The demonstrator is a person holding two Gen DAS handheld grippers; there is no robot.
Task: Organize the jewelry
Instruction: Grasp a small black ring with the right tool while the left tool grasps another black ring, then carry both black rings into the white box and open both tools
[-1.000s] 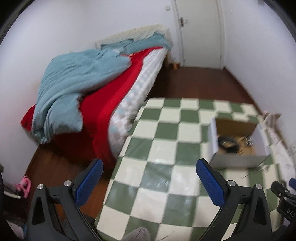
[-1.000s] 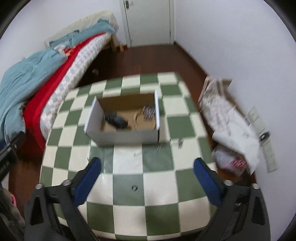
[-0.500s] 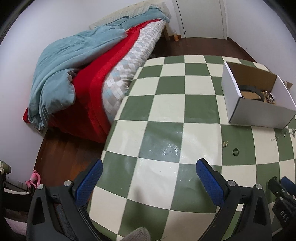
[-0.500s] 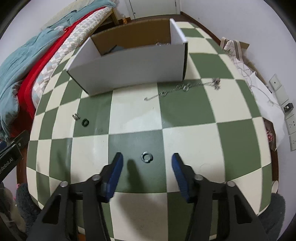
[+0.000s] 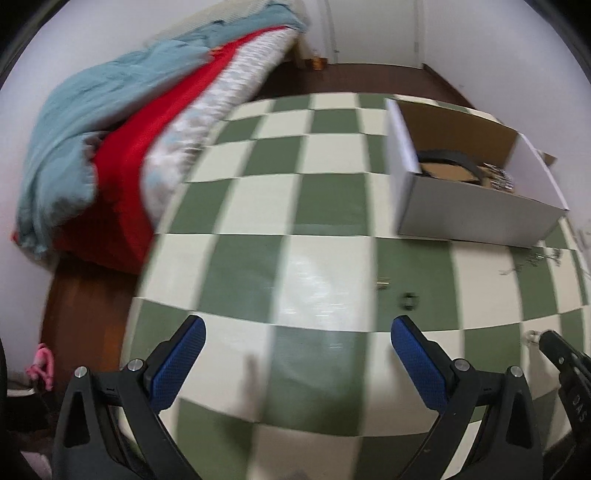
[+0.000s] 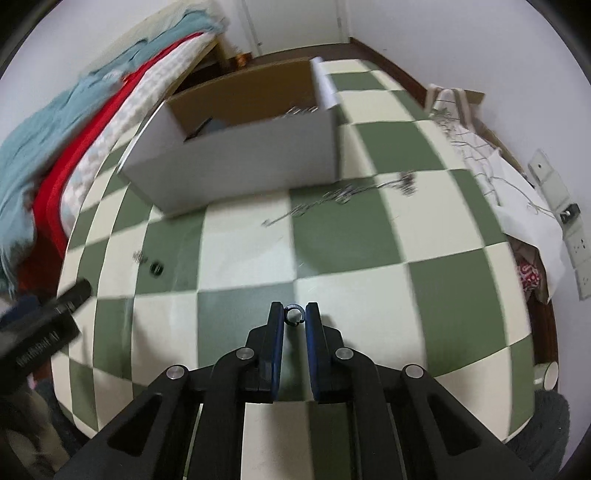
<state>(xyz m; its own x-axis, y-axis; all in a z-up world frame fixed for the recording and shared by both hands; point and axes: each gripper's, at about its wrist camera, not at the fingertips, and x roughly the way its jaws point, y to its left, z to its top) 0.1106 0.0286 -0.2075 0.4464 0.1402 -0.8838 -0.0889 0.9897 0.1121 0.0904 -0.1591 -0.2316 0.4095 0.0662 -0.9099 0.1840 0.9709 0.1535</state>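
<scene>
Right gripper (image 6: 294, 317) has pinched the ring (image 6: 294, 316) low-centre; next it probably lifts into the box (image 6: 236, 158) upper-centre. Left gripper (image 5: 295, 343) gapes wide.

White walls (image 5: 480, 33) and a dark wooden floor (image 5: 369, 77) are seen; a bed (image 5: 122, 122) is placed beside the checkered table (image 5: 258, 206).

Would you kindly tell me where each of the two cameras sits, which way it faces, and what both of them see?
Left wrist: rides the left gripper, looking forward and down over the checkered table toward the bed; its open blue fingers show.
Right wrist: rides the right gripper, facing the box; its fingers pinch a small ring.
Shared: box, table, bed, chain, dark ring.
</scene>
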